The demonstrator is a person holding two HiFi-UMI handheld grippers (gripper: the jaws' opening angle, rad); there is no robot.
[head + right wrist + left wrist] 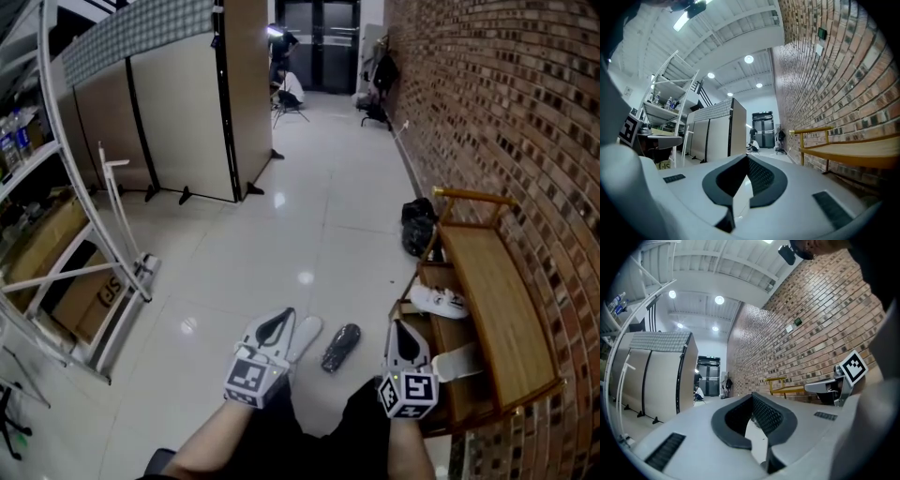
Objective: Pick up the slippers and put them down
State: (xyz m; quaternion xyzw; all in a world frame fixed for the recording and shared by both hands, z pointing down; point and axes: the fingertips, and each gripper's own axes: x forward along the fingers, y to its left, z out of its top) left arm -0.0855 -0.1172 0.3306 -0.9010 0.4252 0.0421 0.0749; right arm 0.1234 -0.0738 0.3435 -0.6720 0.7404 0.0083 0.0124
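A dark slipper [340,347] lies on the white tiled floor between my two grippers. A pale slipper [307,334] lies just left of it, partly hidden behind my left gripper [279,319]. That gripper is held low over the floor, its jaws shut with nothing between them [752,395]. My right gripper [398,328] hangs to the right of the dark slipper, beside the bench, and its jaws [746,157] also meet at the tips with nothing held. Neither gripper view shows the slippers.
A wooden bench [487,309] stands along the brick wall at right, with a white shoe [439,300] and another white item [459,361] on its low shelf. A black bag [417,225] lies beyond it. A metal rack [94,281] and partition panels [178,122] stand at left.
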